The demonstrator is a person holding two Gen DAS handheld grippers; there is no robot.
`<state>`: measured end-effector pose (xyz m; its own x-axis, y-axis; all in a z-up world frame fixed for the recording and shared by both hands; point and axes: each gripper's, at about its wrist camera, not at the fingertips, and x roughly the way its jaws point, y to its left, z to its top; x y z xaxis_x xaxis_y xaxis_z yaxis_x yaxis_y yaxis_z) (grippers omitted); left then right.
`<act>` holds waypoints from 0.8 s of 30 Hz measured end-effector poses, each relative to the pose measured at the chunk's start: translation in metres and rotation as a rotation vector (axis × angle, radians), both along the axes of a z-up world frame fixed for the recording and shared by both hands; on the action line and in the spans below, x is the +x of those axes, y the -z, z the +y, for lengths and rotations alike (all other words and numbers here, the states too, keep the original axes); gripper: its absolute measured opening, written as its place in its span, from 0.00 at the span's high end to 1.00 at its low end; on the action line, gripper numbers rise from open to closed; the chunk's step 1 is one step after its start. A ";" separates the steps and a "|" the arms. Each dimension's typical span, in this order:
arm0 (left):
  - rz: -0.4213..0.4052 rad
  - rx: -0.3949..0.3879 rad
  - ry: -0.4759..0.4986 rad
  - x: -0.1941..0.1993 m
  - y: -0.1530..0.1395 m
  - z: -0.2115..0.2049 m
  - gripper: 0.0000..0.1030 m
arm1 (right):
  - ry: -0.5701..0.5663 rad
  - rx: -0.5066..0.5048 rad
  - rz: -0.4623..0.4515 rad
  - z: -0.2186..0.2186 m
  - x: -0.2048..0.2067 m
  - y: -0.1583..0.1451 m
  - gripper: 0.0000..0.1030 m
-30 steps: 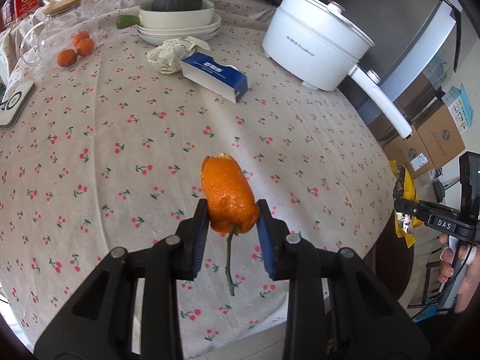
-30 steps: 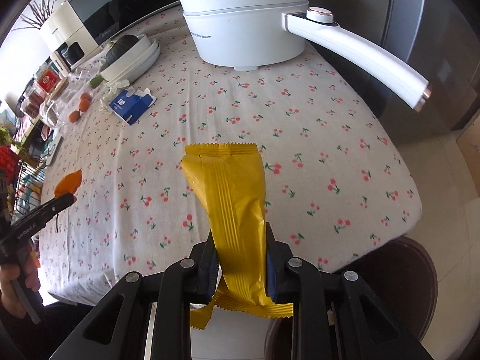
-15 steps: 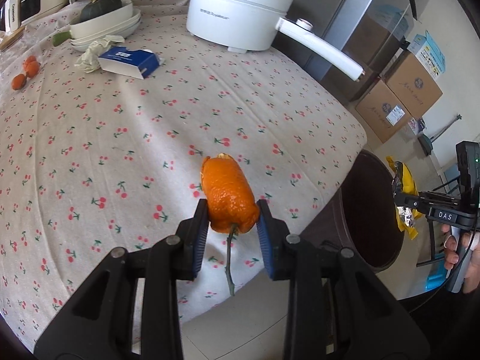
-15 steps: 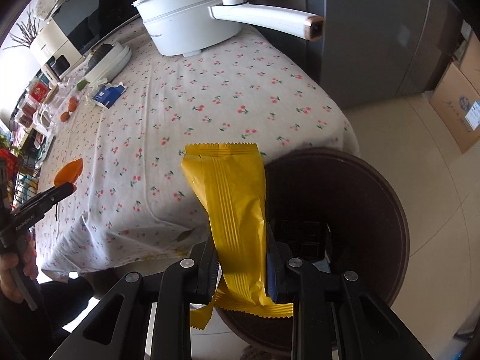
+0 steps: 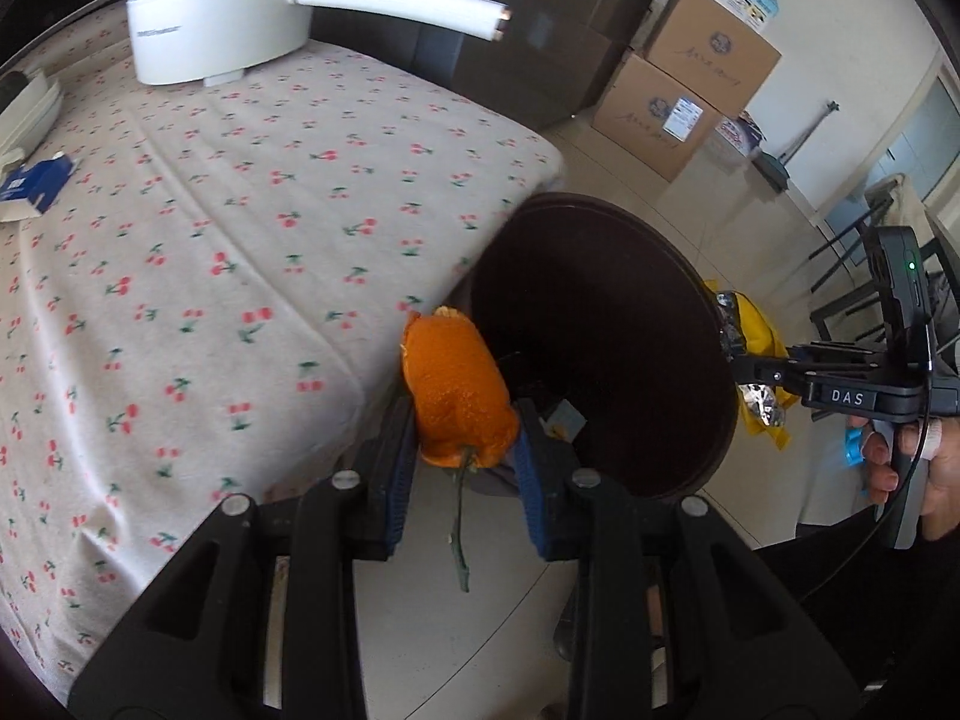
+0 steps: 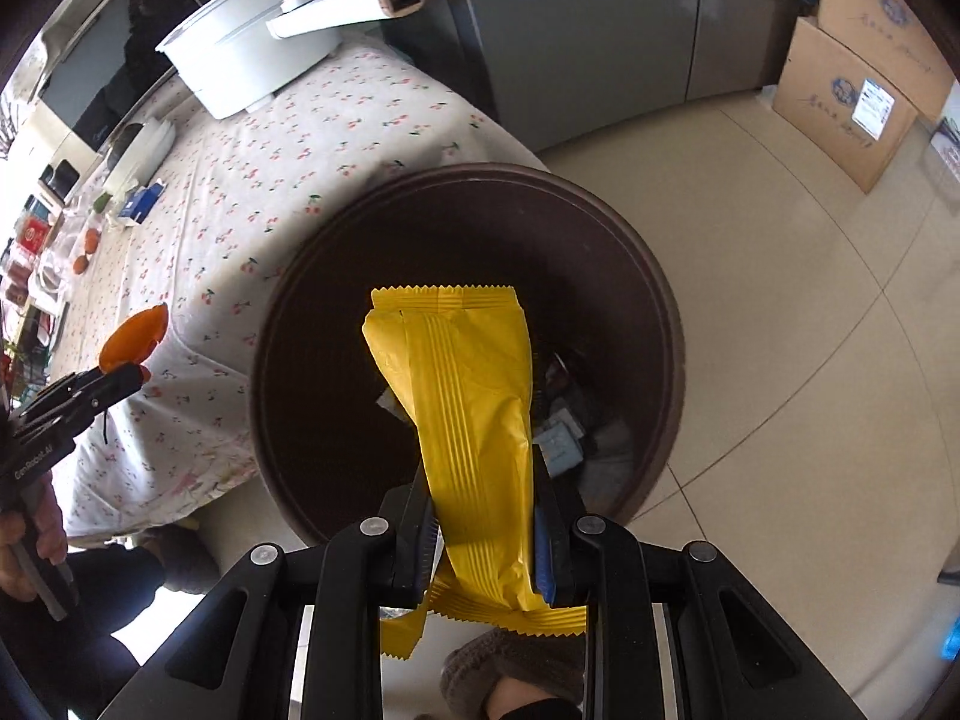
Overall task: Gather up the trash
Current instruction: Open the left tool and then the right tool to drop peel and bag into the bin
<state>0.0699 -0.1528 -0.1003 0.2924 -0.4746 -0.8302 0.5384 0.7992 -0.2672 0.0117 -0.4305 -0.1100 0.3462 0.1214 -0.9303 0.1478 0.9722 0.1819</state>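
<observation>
Here the right gripper (image 6: 483,531) was clamped on a yellow wrapper (image 6: 465,420), pads pinching its lower part so the rest stood up above the jaws, directly over the mouth of the brown bin (image 6: 669,324); probably ready for drop. The left gripper (image 5: 462,474) was closed around an orange peel (image 5: 456,390) w/ stem hanging below, just at the bin's rim near the table edge, not yet fully over the opening. Some trash already lay in the bin's bottom. Further out, on the cherry tablecloth (image 5: 210,240), a white pot (image 5: 216,18) & a blue box (image 5: 30,186) remained, well apart from both grippers.
</observation>
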 end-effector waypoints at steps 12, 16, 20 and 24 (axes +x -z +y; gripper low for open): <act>-0.045 0.033 0.089 0.001 0.013 -0.063 0.34 | 0.054 -0.016 0.018 -0.032 -0.016 0.005 0.74; -0.077 0.046 0.064 0.003 0.007 -0.057 0.26 | 0.059 -0.018 0.025 -0.035 -0.014 0.006 0.74; -0.083 0.056 0.016 0.006 0.004 -0.041 0.21 | 0.054 -0.023 0.028 -0.031 -0.009 0.007 0.74; -0.068 0.057 -0.033 0.009 0.001 -0.021 0.20 | 0.048 -0.031 0.025 -0.024 -0.007 0.006 0.74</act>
<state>0.0789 -0.1736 -0.1017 0.3638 -0.4164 -0.8332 0.5273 0.8295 -0.1843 0.0052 -0.4549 -0.1155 0.3273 0.0758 -0.9419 0.1987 0.9690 0.1470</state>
